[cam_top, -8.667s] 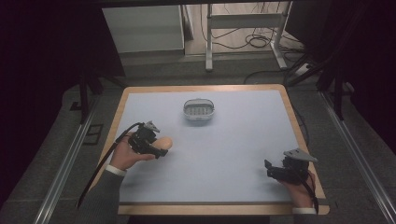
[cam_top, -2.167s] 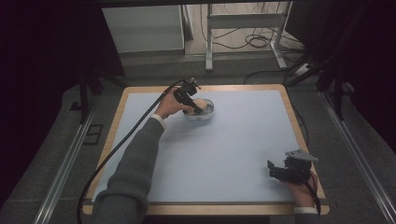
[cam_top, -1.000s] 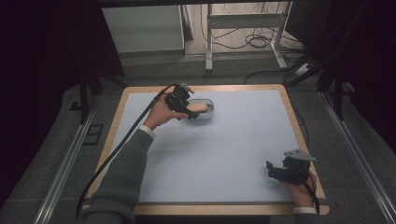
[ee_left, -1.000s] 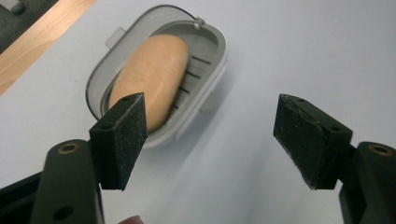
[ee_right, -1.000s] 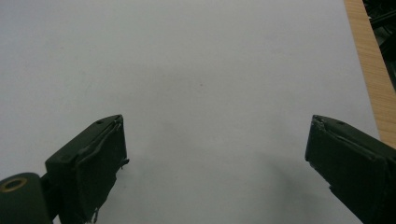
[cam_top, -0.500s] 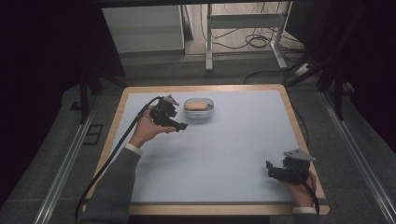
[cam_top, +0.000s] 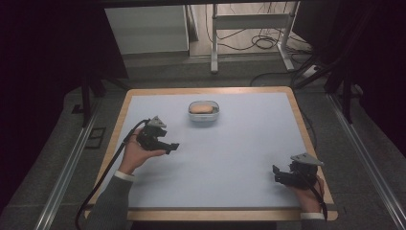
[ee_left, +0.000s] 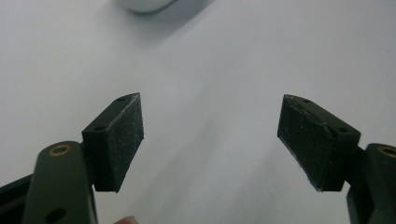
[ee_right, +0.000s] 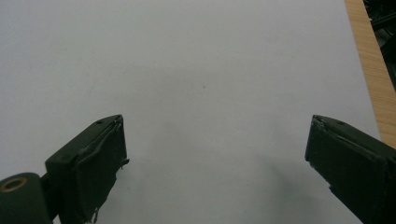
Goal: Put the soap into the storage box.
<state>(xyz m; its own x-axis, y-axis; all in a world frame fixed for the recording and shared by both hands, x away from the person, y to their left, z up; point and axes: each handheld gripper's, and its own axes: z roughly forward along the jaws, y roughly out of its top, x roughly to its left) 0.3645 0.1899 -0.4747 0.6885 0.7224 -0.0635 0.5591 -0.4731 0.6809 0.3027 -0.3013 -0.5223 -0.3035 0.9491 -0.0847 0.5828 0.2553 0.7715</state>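
Toward the far middle of the table (cam_top: 249,158), from the high view, a tan object (cam_top: 202,108) sits inside the small bowl (cam_top: 204,117); the placing step looks finished, so both tools likely need only rest. From the left gripper view, the left gripper (ee_left: 210,135) is spread wide, grasping nothing. From the right gripper view, the right gripper (ee_right: 217,163) gapes likewise. No writing is legible.
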